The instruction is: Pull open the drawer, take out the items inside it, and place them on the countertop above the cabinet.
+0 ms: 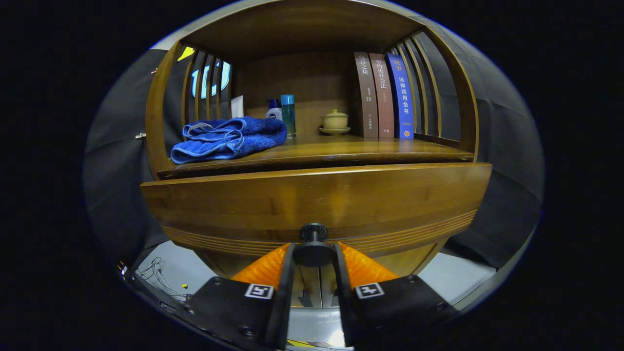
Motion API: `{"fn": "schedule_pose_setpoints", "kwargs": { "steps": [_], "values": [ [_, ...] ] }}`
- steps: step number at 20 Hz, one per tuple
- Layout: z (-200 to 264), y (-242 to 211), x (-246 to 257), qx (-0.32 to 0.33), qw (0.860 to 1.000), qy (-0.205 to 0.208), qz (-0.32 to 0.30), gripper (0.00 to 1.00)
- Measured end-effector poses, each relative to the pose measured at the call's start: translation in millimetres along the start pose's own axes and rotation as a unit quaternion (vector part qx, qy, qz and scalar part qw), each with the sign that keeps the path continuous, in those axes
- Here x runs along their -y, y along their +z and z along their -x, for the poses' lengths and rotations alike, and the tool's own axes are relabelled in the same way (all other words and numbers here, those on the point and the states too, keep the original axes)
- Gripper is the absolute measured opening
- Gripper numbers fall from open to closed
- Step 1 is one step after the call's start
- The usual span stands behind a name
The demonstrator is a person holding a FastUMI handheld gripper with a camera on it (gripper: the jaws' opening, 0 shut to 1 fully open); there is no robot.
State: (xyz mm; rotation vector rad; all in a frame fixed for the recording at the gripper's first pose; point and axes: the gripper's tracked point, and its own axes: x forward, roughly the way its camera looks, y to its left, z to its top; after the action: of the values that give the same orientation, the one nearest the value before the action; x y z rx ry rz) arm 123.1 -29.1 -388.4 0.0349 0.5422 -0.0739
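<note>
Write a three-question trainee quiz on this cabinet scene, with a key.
1. True or false: the gripper is shut on the drawer knob.
2. What lies folded on the countertop?
A towel
B apron
C rug
3. Fill in: three ___ stand upright beside the lidded cup.

Key: 1 true; 2 A, the towel; 3 books.
</note>
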Motion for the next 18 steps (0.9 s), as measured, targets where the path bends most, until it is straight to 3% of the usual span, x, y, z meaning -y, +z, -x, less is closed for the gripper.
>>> {"fn": "schedule_pose_setpoints", "kwargs": {
  "steps": [4,8,10,12,18],
  "values": [
    [-7,13,0,0.001,1.000,-0.009,0.011,0.63],
    [-6,9,1,-0.007,1.000,-0.005,0.020,0.40],
    [-10,6,2,-0.010,1.000,-0.003,0.022,0.39],
    [-4,5,3,-0.009,1.000,-0.004,0.020,0.26],
    [35,-7,2,-0.012,1.000,-0.003,0.023,0.26]
  ]
}}
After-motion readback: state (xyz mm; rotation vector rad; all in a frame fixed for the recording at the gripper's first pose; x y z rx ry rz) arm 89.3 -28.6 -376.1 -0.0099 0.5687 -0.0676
